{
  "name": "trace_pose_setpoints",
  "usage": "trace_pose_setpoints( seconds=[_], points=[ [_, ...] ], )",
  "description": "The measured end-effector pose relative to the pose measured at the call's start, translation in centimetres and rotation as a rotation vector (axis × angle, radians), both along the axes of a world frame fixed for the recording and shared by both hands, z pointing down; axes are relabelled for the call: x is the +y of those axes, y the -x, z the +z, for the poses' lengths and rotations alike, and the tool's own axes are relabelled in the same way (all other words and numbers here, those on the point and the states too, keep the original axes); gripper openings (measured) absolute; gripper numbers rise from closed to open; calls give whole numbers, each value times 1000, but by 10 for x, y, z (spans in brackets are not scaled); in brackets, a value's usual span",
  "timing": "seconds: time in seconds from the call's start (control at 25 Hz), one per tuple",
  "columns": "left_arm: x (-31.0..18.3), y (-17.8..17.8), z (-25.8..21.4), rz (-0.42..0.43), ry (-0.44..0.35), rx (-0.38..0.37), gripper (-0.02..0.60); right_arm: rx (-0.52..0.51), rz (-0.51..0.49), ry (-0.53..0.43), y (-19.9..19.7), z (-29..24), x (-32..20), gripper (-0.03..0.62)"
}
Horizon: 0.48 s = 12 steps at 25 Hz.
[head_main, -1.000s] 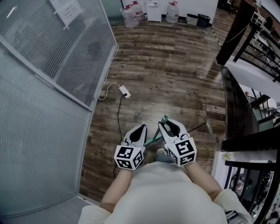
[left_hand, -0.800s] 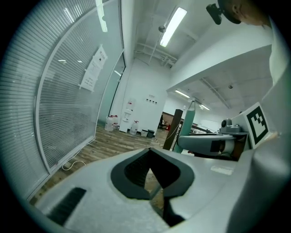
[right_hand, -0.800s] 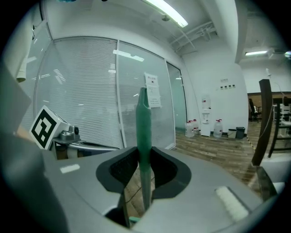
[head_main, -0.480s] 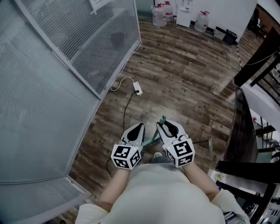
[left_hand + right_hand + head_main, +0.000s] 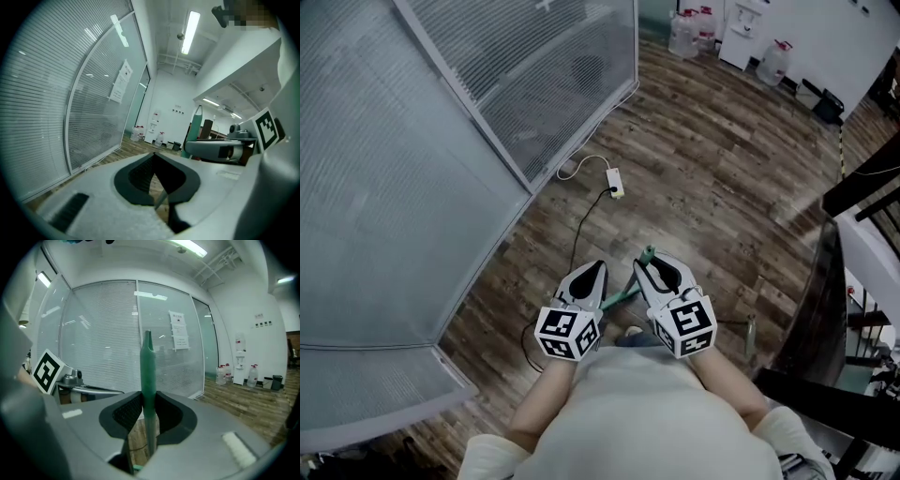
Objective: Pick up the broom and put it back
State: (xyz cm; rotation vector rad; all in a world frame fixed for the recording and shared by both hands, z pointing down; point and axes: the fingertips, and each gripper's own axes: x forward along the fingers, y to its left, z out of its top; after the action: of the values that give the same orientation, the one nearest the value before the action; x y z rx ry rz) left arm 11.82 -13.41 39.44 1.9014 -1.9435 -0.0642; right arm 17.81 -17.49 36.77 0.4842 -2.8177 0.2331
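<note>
You have swung round to the left since the earlier frame: the glass partition (image 5: 441, 141) now fills more of the left side, and the white power strip (image 5: 616, 182) and the water bottles (image 5: 694, 33) have slid to the right in the head view, while both grippers sit where they were in front of your chest.

Your right gripper (image 5: 652, 264) is part-way closed, its pads pressing on the green broom handle (image 5: 148, 376). The tip stands just above the jaws, and the shaft runs down and near-left under your hands. The broom head is out of sight.

Your left gripper (image 5: 153, 157) is closed with nothing in it, just beside the handle.

- One narrow grip near the top lets the pole pivot or slip as you turn.
- The unseen low end could snag the black cable (image 5: 575, 248) trailing toward your feet.
- The handle could knock the partition if you swing further left.
</note>
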Motion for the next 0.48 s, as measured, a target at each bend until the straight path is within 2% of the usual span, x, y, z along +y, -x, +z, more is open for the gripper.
trace_pose_setpoints(
  seconds=[0.48],
  points=[
    [10,23,6,-103,3,10,3,10,-99,4,27,5,5,98]
  ],
)
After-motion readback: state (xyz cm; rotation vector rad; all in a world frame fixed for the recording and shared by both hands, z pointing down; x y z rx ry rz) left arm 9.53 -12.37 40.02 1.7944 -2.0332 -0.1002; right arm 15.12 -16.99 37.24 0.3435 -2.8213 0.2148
